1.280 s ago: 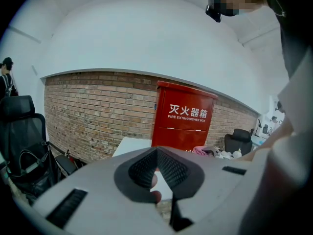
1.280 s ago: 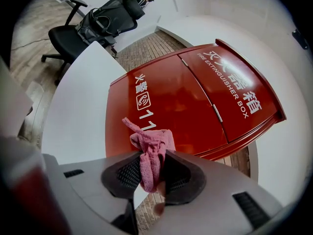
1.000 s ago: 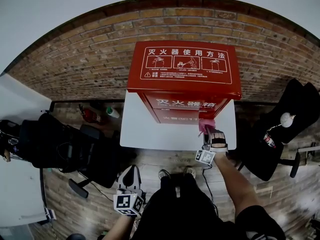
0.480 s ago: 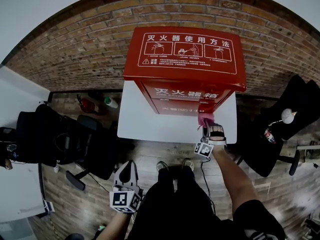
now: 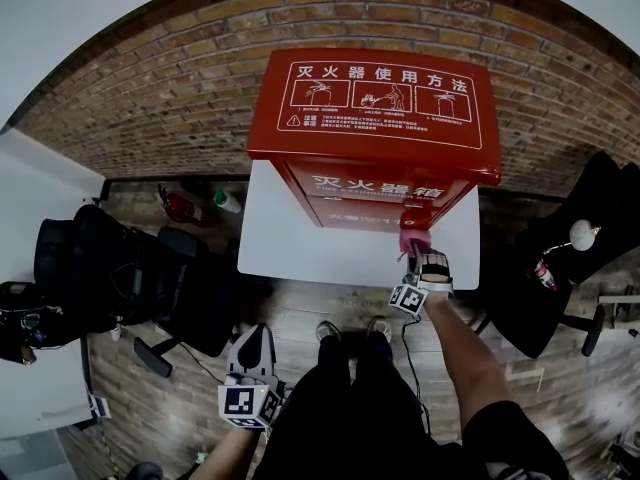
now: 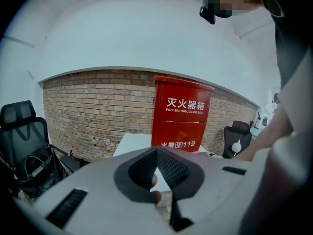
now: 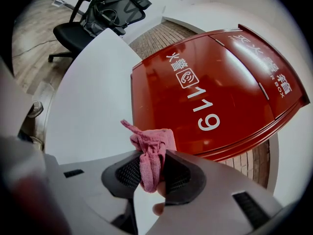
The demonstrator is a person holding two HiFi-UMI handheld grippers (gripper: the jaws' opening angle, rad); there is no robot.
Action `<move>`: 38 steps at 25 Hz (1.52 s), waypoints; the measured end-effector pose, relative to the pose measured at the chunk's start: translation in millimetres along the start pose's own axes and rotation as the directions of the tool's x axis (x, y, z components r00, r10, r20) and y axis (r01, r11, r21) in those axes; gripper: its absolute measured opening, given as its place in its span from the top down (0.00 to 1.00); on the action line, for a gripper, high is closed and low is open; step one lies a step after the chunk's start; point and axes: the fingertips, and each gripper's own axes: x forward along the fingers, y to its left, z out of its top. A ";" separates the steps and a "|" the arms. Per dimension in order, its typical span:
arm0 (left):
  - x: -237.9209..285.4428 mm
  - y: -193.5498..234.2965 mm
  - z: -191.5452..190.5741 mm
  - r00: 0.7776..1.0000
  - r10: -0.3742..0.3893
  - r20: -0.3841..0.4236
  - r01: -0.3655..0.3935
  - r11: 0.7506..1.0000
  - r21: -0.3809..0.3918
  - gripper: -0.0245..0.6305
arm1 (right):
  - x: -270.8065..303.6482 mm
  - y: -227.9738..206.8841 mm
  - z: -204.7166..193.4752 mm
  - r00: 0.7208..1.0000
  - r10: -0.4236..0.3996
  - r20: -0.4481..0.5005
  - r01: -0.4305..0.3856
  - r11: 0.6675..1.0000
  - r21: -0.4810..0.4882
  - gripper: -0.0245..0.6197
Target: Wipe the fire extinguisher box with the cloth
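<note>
Currently right gripper [image 5: 416, 260] clamped on bunched pink cloth [image 7: 150, 153], which looks soft, light, best pinched mid-wad, close before the rigid glossy fire extinguisher box [image 5: 375, 108] at frame centre; left gripper [image 6: 157, 150] jaws together, empty, lower left.

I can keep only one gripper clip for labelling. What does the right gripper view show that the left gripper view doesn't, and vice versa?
Only the right gripper view: the pink cloth clamped in the right gripper, held close to the lower front of the fire extinguisher box. Only the left gripper view: the left gripper, fingers shut on nothing, with the box's upright front and lid seen from farther back. Both: the red box with its 119 print, the white table under it, and the brick wall.
</note>
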 end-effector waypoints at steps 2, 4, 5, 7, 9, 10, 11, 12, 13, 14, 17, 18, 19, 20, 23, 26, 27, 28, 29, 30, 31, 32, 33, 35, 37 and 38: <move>-0.3 0.3 -0.8 1.000 0.003 -0.002 -0.003 1.000 0.000 0.94 | 4.2 8.4 -2.5 1.000 0.013 -0.005 -0.013 1.000 0.000 0.79; -1.4 1.1 -1.5 1.000 0.010 -0.001 -0.010 1.000 0.003 0.94 | 7.9 14.6 -4.7 1.000 0.025 -0.011 -0.025 1.000 -0.005 0.79; -2.4 1.8 -2.5 1.000 0.014 -0.002 -0.014 1.000 0.003 0.94 | 8.6 16.0 -5.4 0.999 0.030 -0.015 -0.030 1.000 -0.009 0.79; -4.6 3.4 -3.9 1.000 0.025 -0.006 -0.025 1.000 0.001 0.94 | 11.1 21.9 -8.3 0.999 0.040 -0.025 -0.040 0.999 -0.017 0.79; -6.4 5.2 -4.1 0.999 0.032 -0.006 -0.032 0.999 0.011 0.94 | 15.4 29.8 -11.7 0.998 0.044 -0.034 -0.045 0.999 -0.028 0.79; -7.2 6.2 -4.6 0.999 0.035 -0.007 -0.035 0.999 0.013 0.94 | 15.8 29.5 -10.9 0.998 0.048 -0.035 -0.049 0.998 -0.031 0.79; -8.2 7.1 -5.3 0.999 0.039 -0.008 -0.039 0.999 0.014 0.94 | 15.6 28.5 -9.6 0.998 0.053 -0.034 -0.054 0.998 -0.030 0.79; -9.2 7.8 -6.0 0.999 0.042 -0.009 -0.042 0.999 0.013 0.94 | 16.4 29.9 -9.7 0.998 0.057 -0.035 -0.058 0.998 -0.028 0.79; -10.1 8.3 -6.6 0.999 0.045 -0.010 -0.044 0.999 0.013 0.94 | 17.4 32.2 -10.4 0.997 0.061 -0.039 -0.062 0.998 -0.022 0.79; -10.8 8.7 -7.2 0.999 0.046 -0.011 -0.046 0.999 0.014 0.94 | 18.0 33.5 -10.7 0.997 0.065 -0.042 -0.066 0.998 -0.018 0.79; -12.6 9.4 -9.1 0.999 0.047 -0.016 -0.047 0.999 0.013 0.94 | 20.3 38.6 -11.4 0.995 0.082 -0.050 -0.084 0.996 -0.029 0.79; -13.1 10.0 -9.8 0.999 0.049 -0.017 -0.049 0.999 0.010 0.94 | 21.2 40.1 -11.9 0.995 0.087 -0.053 -0.089 0.996 -0.031 0.79; -13.7 10.6 -10.3 0.998 0.052 -0.017 -0.052 0.999 0.006 0.94 | 22.1 41.5 -12.2 0.994 0.092 -0.056 -0.094 0.995 -0.032 0.79; -14.1 11.2 -10.4 0.998 0.056 -0.018 -0.056 0.998 0.001 0.94 | 23.1 42.9 -12.5 0.994 0.096 -0.059 -0.098 0.995 -0.033 0.79; -14.6 11.7 -9.2 0.998 0.065 -0.015 -0.065 0.998 -0.007 0.94 | 26.5 50.3 -14.3 0.992 0.111 -0.063 -0.114 0.993 -0.042 0.79; -15.4 11.9 -11.9 0.998 0.065 -0.020 -0.065 0.998 -0.008 0.94 | 28.4 53.3 -15.0 0.991 0.114 -0.064 -0.117 0.992 -0.046 0.79; -15.5 11.6 -12.9 0.998 0.064 -0.023 -0.065 0.998 -0.009 0.94 | 28.3 53.1 -15.5 0.991 0.114 -0.067 -0.117 0.992 -0.046 0.79; -15.6 11.0 -13.5 0.998 0.064 -0.025 -0.064 0.998 -0.009 0.94 | 28.2 52.9 -15.9 0.991 0.114 -0.070 -0.117 0.992 -0.044 0.79; -15.7 10.4 -13.8 0.998 0.063 -0.025 -0.063 0.998 -0.009 0.94 | 28.4 53.2 -15.8 0.991 0.115 -0.072 -0.118 0.992 -0.043 0.79; -15.9 9.9 -14.5 0.998 0.063 -0.025 -0.063 0.998 -0.008 0.94 | 28.7 53.8 -15.2 0.991 0.115 -0.073 -0.118 0.992 -0.043 0.79; -16.3 9.7 -16.0 0.998 0.063 -0.027 -0.063 0.998 -0.009 0.94 | 29.0 54.3 -14.3 0.991 0.115 -0.073 -0.118 0.992 -0.043 0.79; -16.7 9.6 -18.1 0.998 0.063 -0.031 -0.063 0.998 -0.011 0.94 | 29.1 54.5 -13.5 0.991 0.114 -0.075 -0.118 0.992 -0.044 0.79; -16.9 9.5 -19.4 0.997 0.063 -0.034 -0.063 0.998 -0.011 0.94 | 29.1 54.5 -12.6 0.990 0.114 -0.077 -0.118 0.992 -0.042 0.79; -16.7 9.0 -19.6 0.997 0.063 -0.033 -0.063 0.998 -0.009 0.94 | 29.3 54.9 -10.1 0.990 0.115 -0.078 -0.118 0.992 -0.036 0.79; -16.8 8.4 -19.4 0.997 0.064 -0.031 -0.064 0.998 -0.008 0.94 | 29.8 55.9 -7.5 0.990 0.116 -0.077 -0.118 0.993 -0.026 0.79; -17.1 8.0 -19.1 0.998 0.065 -0.028 -0.065 0.998 -0.007 0.94 | 30.2 56.6 -6.7 0.990 0.116 -0.080 -0.118 0.993 -0.024 0.79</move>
